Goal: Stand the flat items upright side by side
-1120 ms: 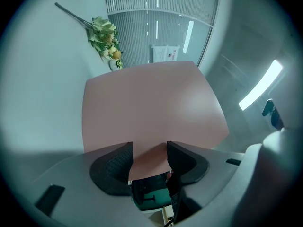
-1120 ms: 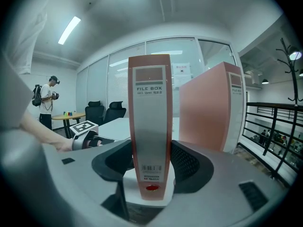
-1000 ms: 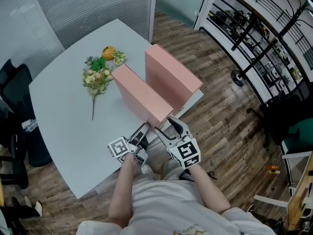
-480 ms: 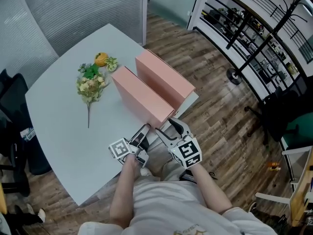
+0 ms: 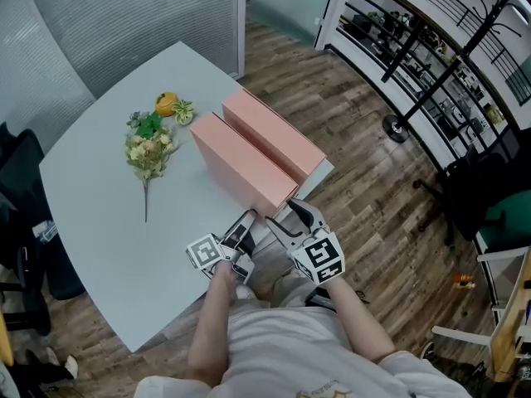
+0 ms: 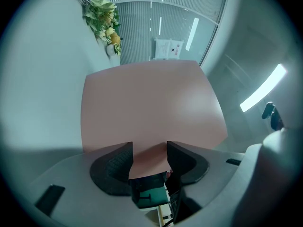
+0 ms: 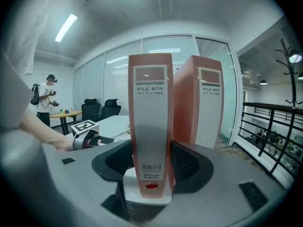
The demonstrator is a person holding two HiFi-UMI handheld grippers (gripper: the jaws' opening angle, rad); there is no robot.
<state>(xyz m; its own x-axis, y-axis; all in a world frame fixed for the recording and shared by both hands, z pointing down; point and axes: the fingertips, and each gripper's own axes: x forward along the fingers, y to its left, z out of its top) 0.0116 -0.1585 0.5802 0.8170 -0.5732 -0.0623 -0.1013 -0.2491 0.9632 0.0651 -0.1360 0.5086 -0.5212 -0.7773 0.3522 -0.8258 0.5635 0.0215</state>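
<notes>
The near file box (image 5: pixel 243 169) slid closer to the far file box (image 5: pixel 275 136).

Place: an office.
Walls: glass partitions (image 5: pixel 124 23) with frosted stripes.
Furniture: a pale desk (image 5: pixel 91 189), black office chairs (image 7: pixel 90 109), a coat stand (image 7: pixel 289 74).
Stationery: a pink file box (image 7: pixel 150 126) printed FILE BOX, with a second file box (image 7: pixel 203 103) just beside it.
Ceiling: strip lights (image 7: pixel 65 27).
Floor: wood-look planks (image 5: pixel 373 181).

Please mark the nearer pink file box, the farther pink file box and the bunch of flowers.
Nearer pink cardboard file box (image 5: pixel 246 168): head view, top side.
Farther pink cardboard file box (image 5: pixel 274 133): head view, top side.
Bunch of yellow and green flowers (image 5: pixel 149 145): head view, blossoms.
</notes>
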